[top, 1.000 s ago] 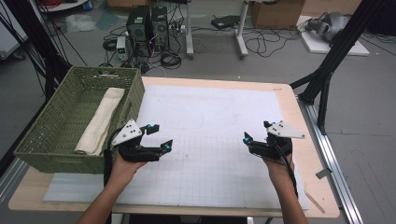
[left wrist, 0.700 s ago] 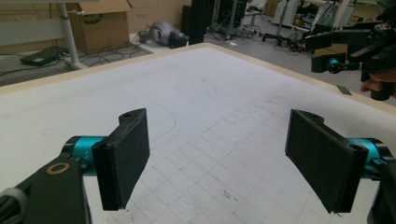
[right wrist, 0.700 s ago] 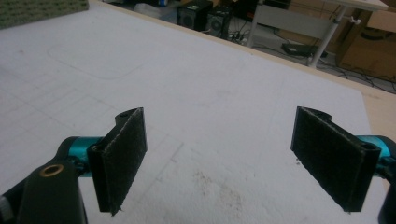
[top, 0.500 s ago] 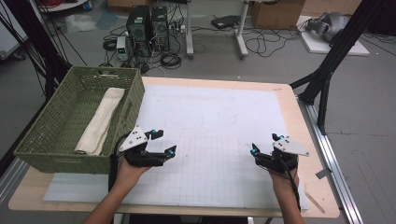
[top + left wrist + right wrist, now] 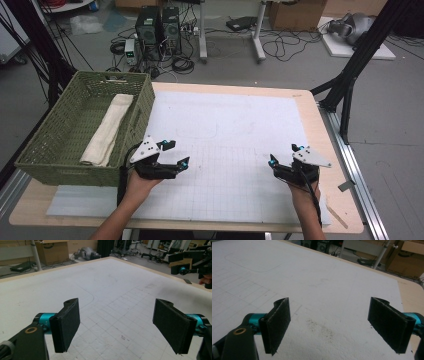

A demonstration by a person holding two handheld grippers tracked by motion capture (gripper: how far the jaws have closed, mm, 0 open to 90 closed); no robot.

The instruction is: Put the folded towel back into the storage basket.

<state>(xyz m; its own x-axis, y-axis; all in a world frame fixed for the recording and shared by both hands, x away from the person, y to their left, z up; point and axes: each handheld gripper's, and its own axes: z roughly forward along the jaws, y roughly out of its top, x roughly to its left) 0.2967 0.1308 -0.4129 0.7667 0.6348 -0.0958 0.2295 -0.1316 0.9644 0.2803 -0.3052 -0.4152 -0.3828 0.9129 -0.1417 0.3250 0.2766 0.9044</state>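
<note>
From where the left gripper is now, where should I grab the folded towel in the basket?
Take the towel at its near end, coming straight down from above. It lies flat and lengthwise along the basket floor, close to the right wall, so the walls block a side approach. The left gripper, open beside the basket, is nearest.

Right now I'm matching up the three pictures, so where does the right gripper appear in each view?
High view: the right gripper is at lower right, in a hand, over the white gridded mat near its right edge.
Left gripper view: the right gripper is far off in the upper right corner, beyond the mat's edge.
Right gripper view: the right gripper rises from the bottom, jaws wide apart.
Shared landmark: the mat's grid lines.
</note>
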